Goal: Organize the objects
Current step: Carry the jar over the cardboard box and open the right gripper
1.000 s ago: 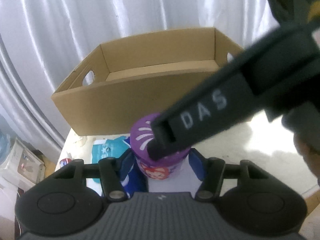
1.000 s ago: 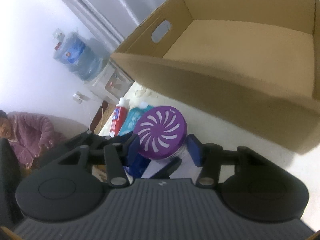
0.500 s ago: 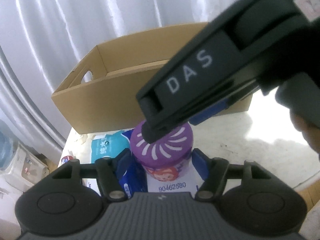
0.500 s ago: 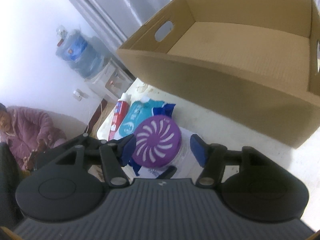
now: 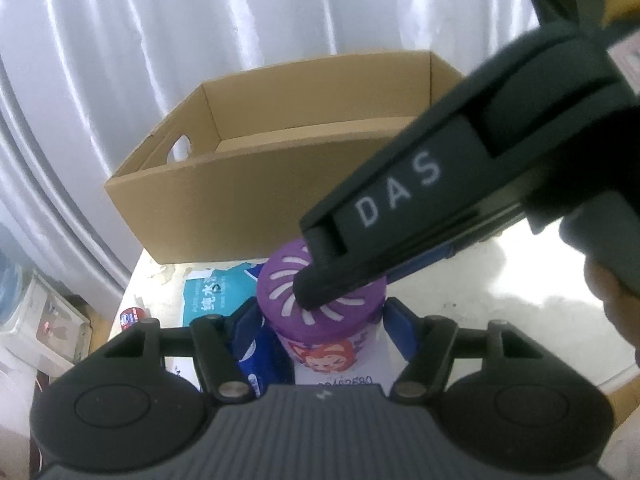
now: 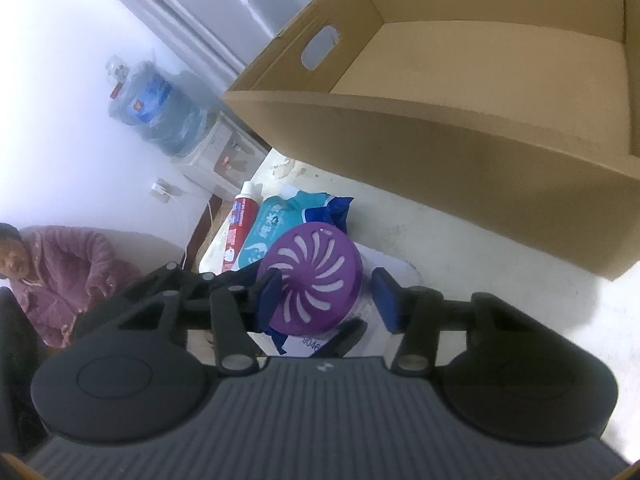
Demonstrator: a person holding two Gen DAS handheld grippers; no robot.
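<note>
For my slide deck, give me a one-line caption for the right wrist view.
Right gripper closing around a purple-lidded air freshener, a gap at its right pad, with an empty cardboard box waiting behind.

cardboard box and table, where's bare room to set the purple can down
The cardboard box shows only bare floor inside. The table is bare right of the purple can. Left of it is crowded: blue wipes pack, toothpaste tube.

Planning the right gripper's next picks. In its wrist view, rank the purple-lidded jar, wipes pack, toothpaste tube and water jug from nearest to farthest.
1. Purple-lidded jar: between the closing right gripper's fingers.
2. Wipes pack: just behind the jar, left.
3. Toothpaste tube: left of the pack, at the table edge.
4. Water jug: off the table, far left.
</note>
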